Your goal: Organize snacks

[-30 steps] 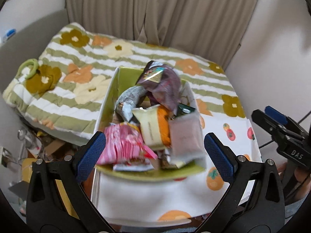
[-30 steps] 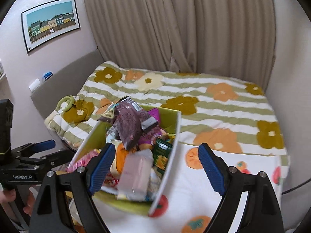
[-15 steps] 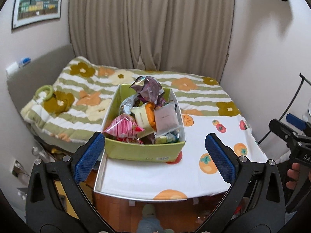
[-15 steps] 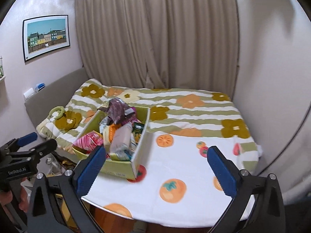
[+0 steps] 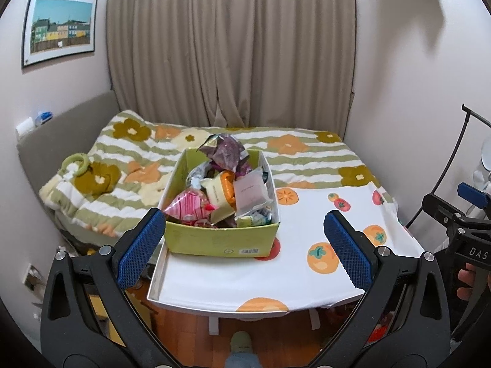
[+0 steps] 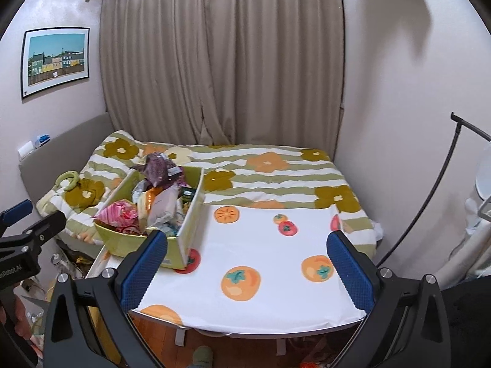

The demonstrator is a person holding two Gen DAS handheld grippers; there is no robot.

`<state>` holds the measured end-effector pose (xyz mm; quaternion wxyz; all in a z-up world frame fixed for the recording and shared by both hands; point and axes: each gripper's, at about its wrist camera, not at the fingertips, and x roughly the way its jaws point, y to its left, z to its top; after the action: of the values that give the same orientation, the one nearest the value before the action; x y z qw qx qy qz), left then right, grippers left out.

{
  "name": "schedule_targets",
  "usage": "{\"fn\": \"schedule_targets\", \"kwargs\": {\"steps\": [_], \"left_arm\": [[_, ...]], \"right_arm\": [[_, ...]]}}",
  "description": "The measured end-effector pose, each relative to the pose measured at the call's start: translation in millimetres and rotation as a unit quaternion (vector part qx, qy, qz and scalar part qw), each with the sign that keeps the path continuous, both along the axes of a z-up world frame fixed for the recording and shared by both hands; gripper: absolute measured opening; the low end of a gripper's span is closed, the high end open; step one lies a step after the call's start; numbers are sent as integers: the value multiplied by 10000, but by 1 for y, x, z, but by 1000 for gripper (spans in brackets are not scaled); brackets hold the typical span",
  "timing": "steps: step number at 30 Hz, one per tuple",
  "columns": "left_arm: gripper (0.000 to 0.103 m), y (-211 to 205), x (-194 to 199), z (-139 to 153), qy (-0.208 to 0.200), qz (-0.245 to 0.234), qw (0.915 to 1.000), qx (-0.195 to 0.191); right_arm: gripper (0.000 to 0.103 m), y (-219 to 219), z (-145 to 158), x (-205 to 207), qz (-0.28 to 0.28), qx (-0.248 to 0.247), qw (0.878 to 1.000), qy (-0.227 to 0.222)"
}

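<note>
A green box point(image 5: 221, 240) heaped with snack packets point(image 5: 228, 184) sits on a fruit-print tablecloth point(image 6: 260, 245), ahead of the left gripper point(image 5: 244, 243) and ahead-left of the right gripper point(image 6: 247, 265); both stand wide apart, empty and clear of it. The right gripper's side reads "DAS", the left's "GenRobot.AI"; the box's barcode label point(image 5: 249, 251) is unreadable

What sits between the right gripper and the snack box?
Only bare tablecloth. The right gripper hangs open short of the snack box, clearest in the right wrist view.
</note>
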<state>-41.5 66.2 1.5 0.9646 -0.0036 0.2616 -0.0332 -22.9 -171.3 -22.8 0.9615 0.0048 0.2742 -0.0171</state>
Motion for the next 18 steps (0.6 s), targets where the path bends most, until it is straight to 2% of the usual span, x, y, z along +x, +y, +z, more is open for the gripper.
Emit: {"fn": "schedule_targets", "kwargs": {"steps": [18], "left_arm": [[102,-31,13,1,-31,-158,9997,194]], "right_arm": [[103,-24,-1,3,-209,75,9998,21]]}}
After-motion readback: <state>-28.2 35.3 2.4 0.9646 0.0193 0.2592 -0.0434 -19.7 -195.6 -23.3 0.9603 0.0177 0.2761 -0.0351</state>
